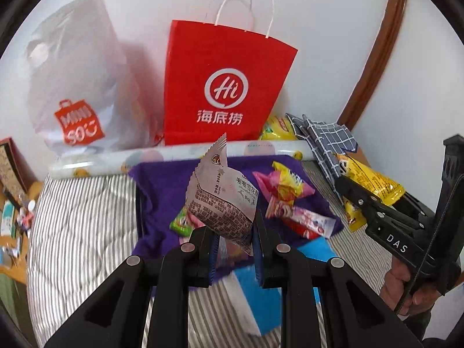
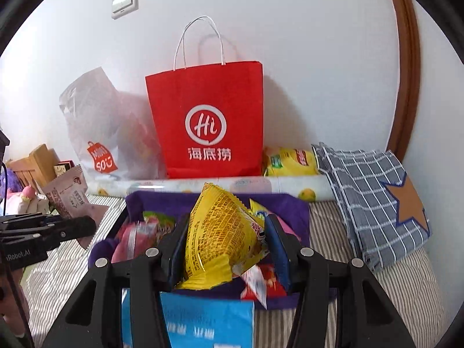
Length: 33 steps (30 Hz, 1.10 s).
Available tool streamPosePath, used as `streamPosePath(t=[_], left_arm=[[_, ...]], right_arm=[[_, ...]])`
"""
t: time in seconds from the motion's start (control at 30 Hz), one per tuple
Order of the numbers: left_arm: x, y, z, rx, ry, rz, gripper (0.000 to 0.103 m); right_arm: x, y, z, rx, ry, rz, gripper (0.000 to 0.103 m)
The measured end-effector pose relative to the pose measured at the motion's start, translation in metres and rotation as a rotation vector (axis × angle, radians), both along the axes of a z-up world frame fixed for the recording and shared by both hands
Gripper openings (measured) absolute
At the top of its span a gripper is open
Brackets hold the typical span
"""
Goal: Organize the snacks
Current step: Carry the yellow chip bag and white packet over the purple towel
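Above purple fleece tray [image 2: 290, 203], left gripper [image 1: 233, 242] pinching crinkly grey sachet [image 1: 220, 200], right gripper [image 2: 224, 249] clamping glossy yellow packet [image 2: 220, 226].

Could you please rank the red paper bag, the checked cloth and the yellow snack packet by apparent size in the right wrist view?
1. red paper bag
2. checked cloth
3. yellow snack packet, though its nearness to the camera enlarges it

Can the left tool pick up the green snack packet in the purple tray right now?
Probably not: the left tool is shut on a pale printed snack packet, though the green packet lies uncovered.
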<state>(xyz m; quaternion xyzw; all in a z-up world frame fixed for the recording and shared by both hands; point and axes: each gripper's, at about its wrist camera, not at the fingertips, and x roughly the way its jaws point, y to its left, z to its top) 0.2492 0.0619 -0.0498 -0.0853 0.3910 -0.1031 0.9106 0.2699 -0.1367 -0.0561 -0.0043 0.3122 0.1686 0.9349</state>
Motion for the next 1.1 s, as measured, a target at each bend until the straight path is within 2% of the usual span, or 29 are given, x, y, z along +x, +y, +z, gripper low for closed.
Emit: streamPosePath(t=[0.17, 0.27, 0.37, 0.5, 0.57, 0.73, 1.1], left_arm=[[0.027, 0.000, 0.008, 0.007, -0.013, -0.011, 0.020], [0.038, -0.001, 0.007, 0.015, -0.020, -0.019, 0.020], [0.049, -0.003, -0.001, 0.015, -0.011, -0.028, 0.020], [0.062, 0.000, -0.020, -0.023, 0.022, -0.039, 0.020], [0.068, -0.001, -0.028, -0.012, 0.052, -0.052, 0.020], [0.073, -0.002, -0.044, -0.018, 0.086, -0.064, 0.020], [0.075, -0.015, -0.060, 0.012, 0.124, -0.079, 0.020]], right_arm=[[0.022, 0.004, 0.002, 0.014, 0.001, -0.004, 0.048], [0.034, 0.007, -0.007, 0.008, 0.012, -0.004, 0.048], [0.043, 0.010, -0.024, -0.002, 0.046, 0.000, 0.048], [0.049, 0.013, -0.046, -0.037, 0.069, 0.013, 0.048], [0.051, 0.013, -0.055, -0.062, 0.075, 0.003, 0.048], [0.059, 0.009, -0.067, -0.041, 0.124, -0.011, 0.048], [0.061, 0.007, -0.075, -0.058, 0.134, -0.034, 0.048]])
